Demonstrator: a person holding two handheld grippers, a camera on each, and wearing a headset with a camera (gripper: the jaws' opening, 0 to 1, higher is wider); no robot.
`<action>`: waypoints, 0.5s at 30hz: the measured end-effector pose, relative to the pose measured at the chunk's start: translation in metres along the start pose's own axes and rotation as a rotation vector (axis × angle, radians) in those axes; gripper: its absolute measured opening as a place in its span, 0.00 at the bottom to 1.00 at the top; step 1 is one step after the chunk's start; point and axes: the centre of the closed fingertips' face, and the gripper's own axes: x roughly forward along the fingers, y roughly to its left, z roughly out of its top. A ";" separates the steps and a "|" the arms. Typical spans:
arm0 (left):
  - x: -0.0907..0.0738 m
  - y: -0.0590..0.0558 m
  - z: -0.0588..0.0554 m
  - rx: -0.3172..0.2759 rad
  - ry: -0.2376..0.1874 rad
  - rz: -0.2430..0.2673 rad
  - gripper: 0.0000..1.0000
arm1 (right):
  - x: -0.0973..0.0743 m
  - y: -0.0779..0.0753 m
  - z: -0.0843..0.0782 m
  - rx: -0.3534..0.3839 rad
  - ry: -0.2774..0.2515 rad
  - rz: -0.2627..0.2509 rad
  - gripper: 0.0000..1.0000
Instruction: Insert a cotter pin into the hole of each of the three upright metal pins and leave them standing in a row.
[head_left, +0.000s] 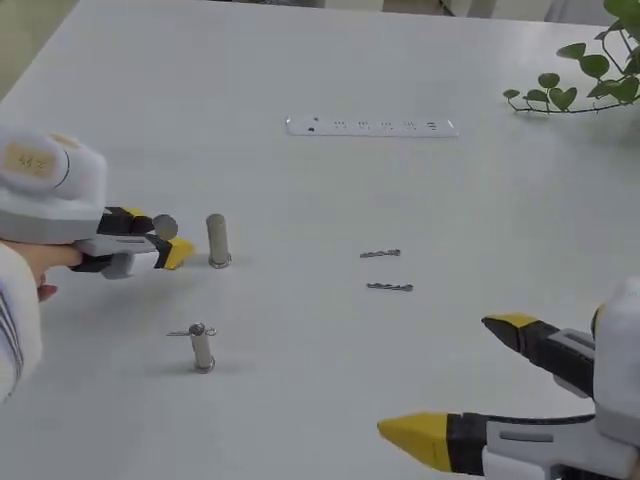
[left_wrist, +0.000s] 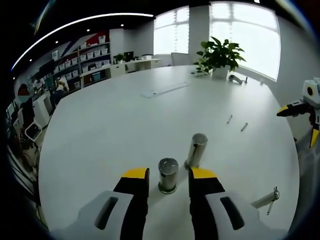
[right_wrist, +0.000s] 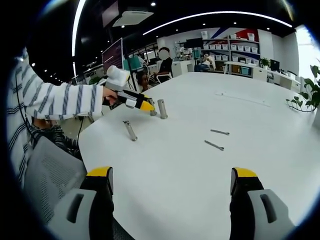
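Three metal pins stand on the white table (head_left: 300, 180). My left gripper (head_left: 165, 236) is open, and its yellow-tipped jaws straddle the leftmost pin (left_wrist: 168, 175) with a small gap on each side. A second bare pin (head_left: 217, 241) stands just right of it. Nearer me, the third pin (head_left: 202, 347) carries a cotter pin (head_left: 188, 331) through its head. Two loose cotter pins (head_left: 380, 254) (head_left: 390, 287) lie mid-table. At the lower right my right gripper (head_left: 460, 380) hangs wide open over bare table with nothing between its fingers.
A white power strip (head_left: 370, 126) lies at the back of the table. Plant leaves (head_left: 590, 80) trail in at the far right corner. The table's left edge (right_wrist: 100, 131) runs beside a striped sleeve (right_wrist: 55, 102).
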 end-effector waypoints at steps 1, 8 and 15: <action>0.000 0.001 0.000 -0.002 -0.001 0.002 0.29 | 0.000 0.000 0.001 0.002 -0.003 0.000 0.97; 0.000 0.004 0.000 0.002 -0.007 -0.001 0.20 | -0.001 -0.002 -0.001 0.002 0.005 -0.006 0.96; 0.002 -0.001 -0.001 0.040 -0.019 -0.036 0.11 | -0.001 -0.002 -0.002 0.003 0.005 -0.008 0.96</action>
